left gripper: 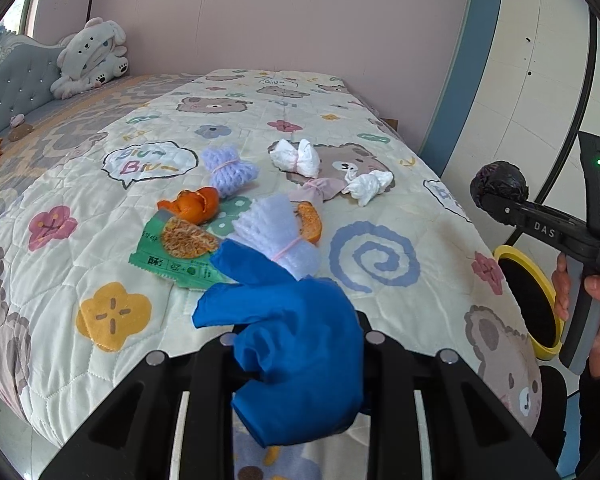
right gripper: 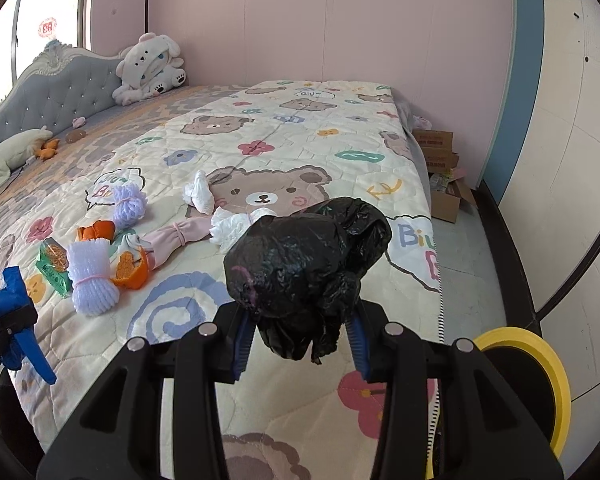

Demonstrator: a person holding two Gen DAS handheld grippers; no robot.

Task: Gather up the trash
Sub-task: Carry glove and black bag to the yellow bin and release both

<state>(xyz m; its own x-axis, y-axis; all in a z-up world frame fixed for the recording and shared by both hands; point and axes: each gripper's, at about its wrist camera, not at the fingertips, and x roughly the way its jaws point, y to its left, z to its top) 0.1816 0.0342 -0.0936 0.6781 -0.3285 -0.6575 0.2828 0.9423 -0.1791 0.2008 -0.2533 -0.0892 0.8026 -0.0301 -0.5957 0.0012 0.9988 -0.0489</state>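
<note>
My left gripper (left gripper: 300, 344) is shut on a blue rubber glove (left gripper: 296, 344) and holds it above the near edge of the bed; the glove also shows in the right wrist view (right gripper: 8, 312). My right gripper (right gripper: 298, 332) is shut on a crumpled black plastic bag (right gripper: 304, 268), held above the bed's right side near a yellow-rimmed bin (right gripper: 540, 380). That bag (left gripper: 499, 188) and bin (left gripper: 540, 304) also show in the left wrist view. On the quilt (left gripper: 380, 320) lie orange peels (left gripper: 192, 204), a green wrapper (left gripper: 160, 256), foam nets (left gripper: 276, 232), white tissues (left gripper: 296, 156) and a pink cloth (left gripper: 320, 190).
A plush toy (right gripper: 150, 68) sits by the tufted headboard (right gripper: 52, 96) at the far left. Cardboard boxes (right gripper: 440, 168) stand on the floor beyond the bed's foot by the pink wall. The person's hand (left gripper: 596, 304) holds the right gripper's handle.
</note>
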